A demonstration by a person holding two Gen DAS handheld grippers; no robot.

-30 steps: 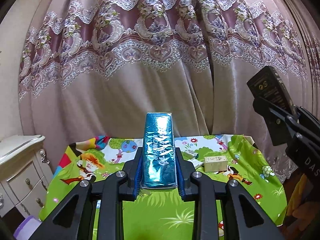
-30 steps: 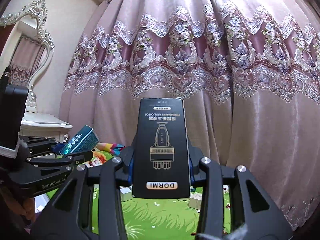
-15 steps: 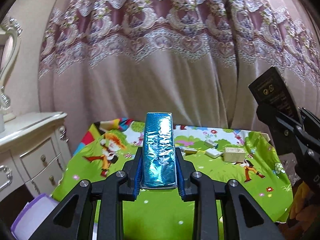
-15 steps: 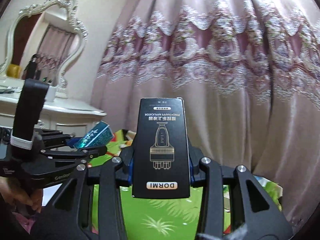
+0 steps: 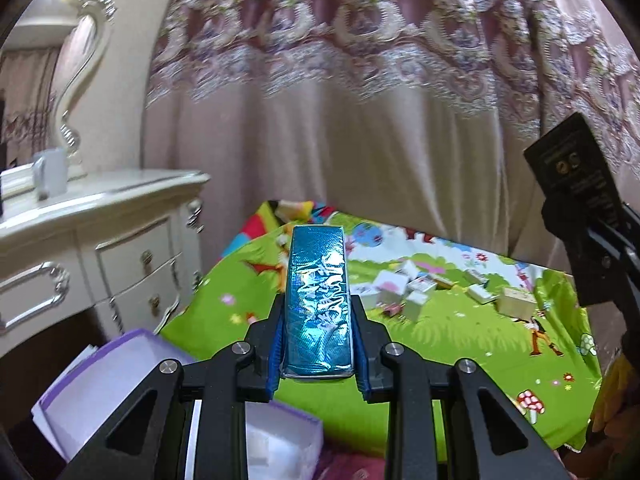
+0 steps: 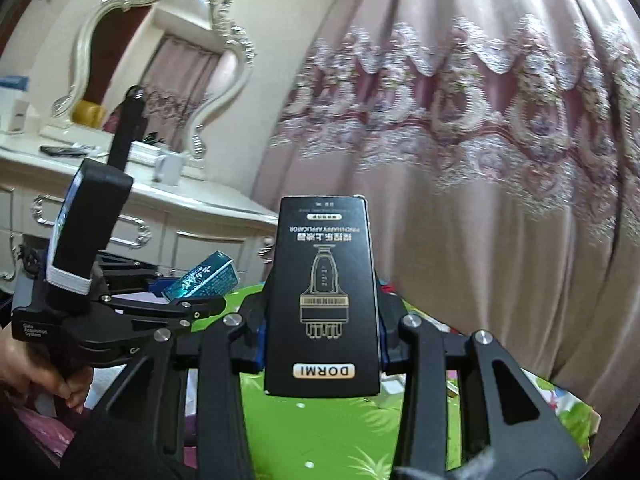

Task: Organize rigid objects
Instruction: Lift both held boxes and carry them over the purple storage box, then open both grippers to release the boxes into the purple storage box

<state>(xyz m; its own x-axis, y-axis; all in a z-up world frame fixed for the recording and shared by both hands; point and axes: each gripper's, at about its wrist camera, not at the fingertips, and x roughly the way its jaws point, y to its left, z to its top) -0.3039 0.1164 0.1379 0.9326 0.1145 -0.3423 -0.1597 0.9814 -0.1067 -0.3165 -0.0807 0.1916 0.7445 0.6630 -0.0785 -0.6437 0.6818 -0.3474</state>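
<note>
one teal box (image 5: 318,300) — gripped, one black box (image 6: 323,300)

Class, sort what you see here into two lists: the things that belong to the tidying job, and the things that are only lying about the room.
Part of the job:
- teal box, held by the left gripper
- black DORMI box, held by the right gripper
- small boxes on the green cloth
- purple-edged box, open, probably the container

Just lying about:
- white dresser
- mug
- mirror
- curtain
</note>
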